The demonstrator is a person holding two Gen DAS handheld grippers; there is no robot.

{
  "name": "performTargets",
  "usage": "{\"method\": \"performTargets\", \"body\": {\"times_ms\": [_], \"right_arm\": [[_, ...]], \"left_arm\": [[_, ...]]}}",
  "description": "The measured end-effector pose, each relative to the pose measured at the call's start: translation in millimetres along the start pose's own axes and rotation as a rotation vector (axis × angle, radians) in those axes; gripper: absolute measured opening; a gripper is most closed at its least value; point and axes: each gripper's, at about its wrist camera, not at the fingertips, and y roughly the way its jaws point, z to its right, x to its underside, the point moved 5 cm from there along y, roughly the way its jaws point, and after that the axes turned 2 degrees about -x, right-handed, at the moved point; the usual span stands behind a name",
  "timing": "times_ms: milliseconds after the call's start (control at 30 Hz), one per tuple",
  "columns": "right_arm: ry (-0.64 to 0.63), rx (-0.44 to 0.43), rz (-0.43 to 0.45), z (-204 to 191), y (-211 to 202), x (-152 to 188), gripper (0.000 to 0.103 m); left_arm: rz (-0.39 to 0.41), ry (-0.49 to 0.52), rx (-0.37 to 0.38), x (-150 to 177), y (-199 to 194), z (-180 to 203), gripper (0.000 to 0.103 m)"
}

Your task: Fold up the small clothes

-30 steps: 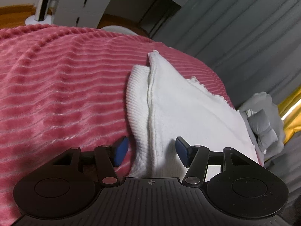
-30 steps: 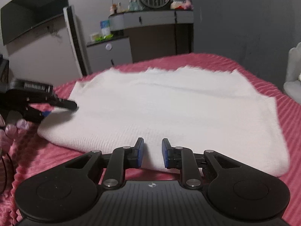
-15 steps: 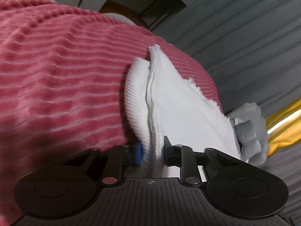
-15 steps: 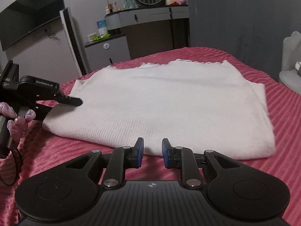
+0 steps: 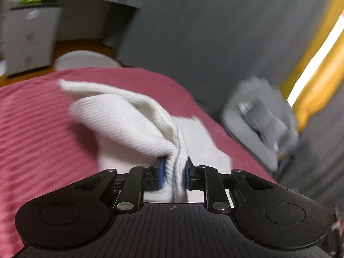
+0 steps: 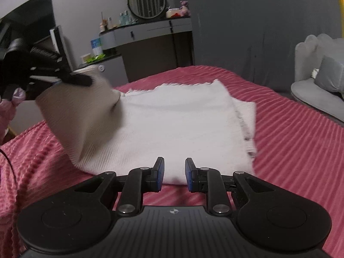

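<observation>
- Left wrist view: no writing can be read; the whole frame is smeared by motion. The left gripper (image 5: 173, 173) pinches a bunched edge of the white ribbed knit garment (image 5: 129, 124) between its blue pads, lifted off the pink ribbed bedspread (image 5: 38, 129). At 3 o'clock a grey chair (image 5: 260, 124) is blurred; a yellow curtain (image 5: 316, 60) runs up at 2 o'clock.
- Right wrist view: no label legible. The right gripper (image 6: 174, 175) stands narrowly parted, holding nothing, at the garment's (image 6: 178, 120) near edge. At 9 o'clock the left gripper (image 6: 71, 78), partly cut off, raises a blurred corner. A grey dresser (image 6: 150, 36) with a round mirror (image 6: 146, 1) stands at 12 o'clock.
</observation>
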Motion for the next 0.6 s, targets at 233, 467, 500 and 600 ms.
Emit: {"method": "performTargets", "body": {"times_ms": [233,467,500,600], "right_arm": [[0.026,0.022,0.002,26,-12,-4,0.02],[0.102,-0.042,-0.026,42,0,-14,0.024],[0.124,-0.065,-0.026,41,4,-19,0.027],[0.195,-0.168,-0.038,35,19,-35,0.046]], "left_arm": [[-0.05,0.083,0.069,39,26,38,0.065],[-0.032,0.096,-0.119,50,-12,-23,0.075],[-0.042,0.102,-0.136,51,-16,-31,0.075],[-0.055,0.132,-0.141,60,-18,-46,0.075]]}}
